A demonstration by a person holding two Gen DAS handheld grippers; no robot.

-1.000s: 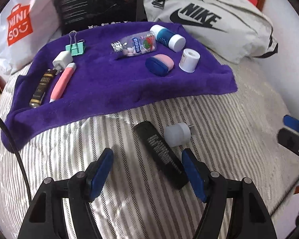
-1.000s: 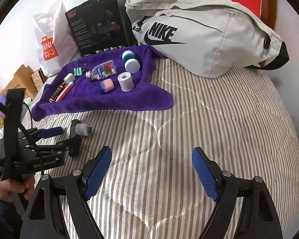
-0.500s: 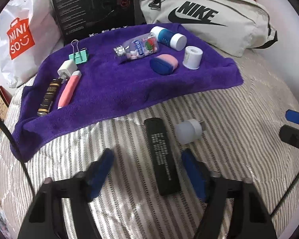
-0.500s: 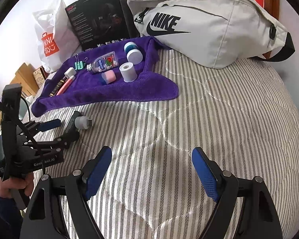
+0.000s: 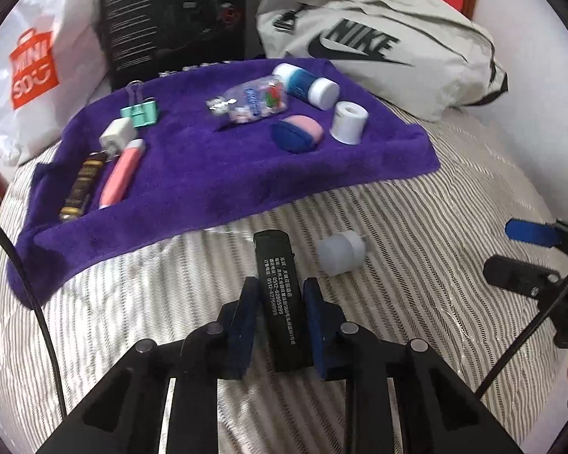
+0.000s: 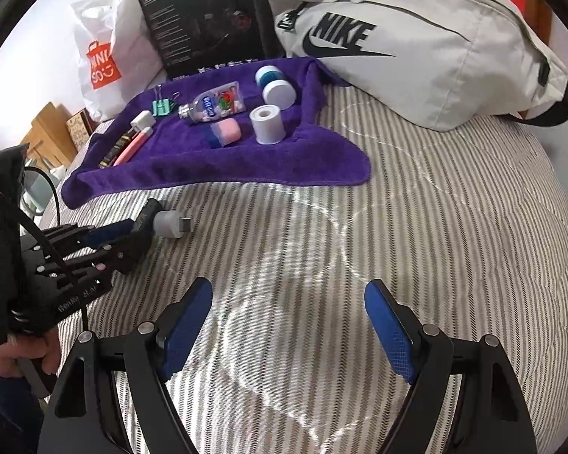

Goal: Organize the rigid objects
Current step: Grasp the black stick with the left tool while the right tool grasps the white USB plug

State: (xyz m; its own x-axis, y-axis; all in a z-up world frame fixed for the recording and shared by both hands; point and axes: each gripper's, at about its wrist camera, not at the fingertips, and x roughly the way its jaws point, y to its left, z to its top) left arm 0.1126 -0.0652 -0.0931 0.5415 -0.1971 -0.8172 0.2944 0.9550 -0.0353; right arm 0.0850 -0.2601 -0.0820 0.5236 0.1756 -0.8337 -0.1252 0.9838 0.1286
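Note:
A flat black bar with white print (image 5: 278, 295) lies on the striped bedcover, and my left gripper (image 5: 280, 295) is shut on its sides. Beside it to the right rests a small white plug-like cylinder (image 5: 339, 251). In the right wrist view the black bar (image 6: 145, 215) and white cylinder (image 6: 170, 223) show at the left, with the left gripper (image 6: 121, 234) around the bar. My right gripper (image 6: 287, 302) stands open over bare bedcover with nothing between its fingers. The purple towel (image 5: 216, 174) carries several small items.
On the towel lie a green binder clip (image 5: 142, 113), a white charger (image 5: 115, 138), a pink tube (image 5: 121, 172), a clear bottle (image 5: 252, 100), a blue-white jar (image 5: 306, 85) and a white roll (image 5: 348, 121). Behind stand a Nike bag (image 5: 378, 53), black box (image 5: 174, 15) and Miniso bag (image 5: 34, 68).
My left gripper moved forward over the black bar and went from wide open to shut on it. The right gripper stayed open, shifting only slightly.

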